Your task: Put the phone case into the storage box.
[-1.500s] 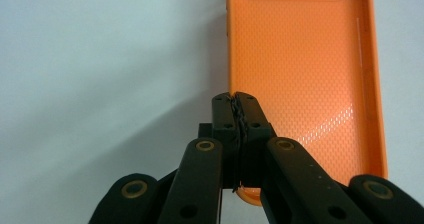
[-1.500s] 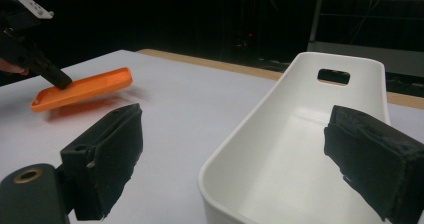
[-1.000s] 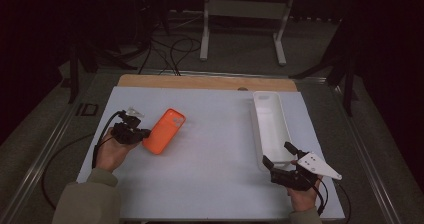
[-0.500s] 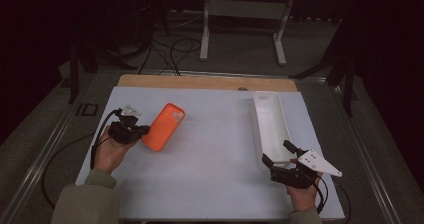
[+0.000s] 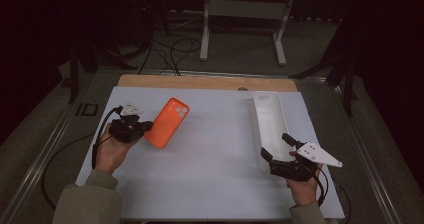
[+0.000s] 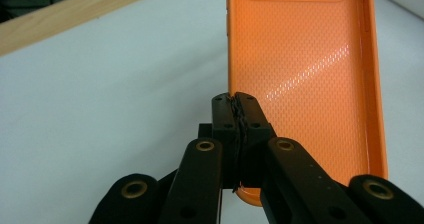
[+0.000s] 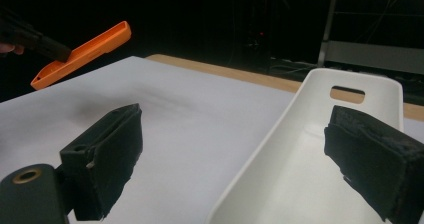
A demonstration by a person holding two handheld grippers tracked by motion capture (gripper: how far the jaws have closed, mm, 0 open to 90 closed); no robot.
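Orange phone case hangs over the counter in the high view, left tongs look clamped on its edge up close, probably to carry it, while right tongs sit wide open straddling the white tray rim, likely to steady it.

I can read no words, numbers, brands or signs anywhere here; the orange phone case in my claw and the white tray are both unmarked.
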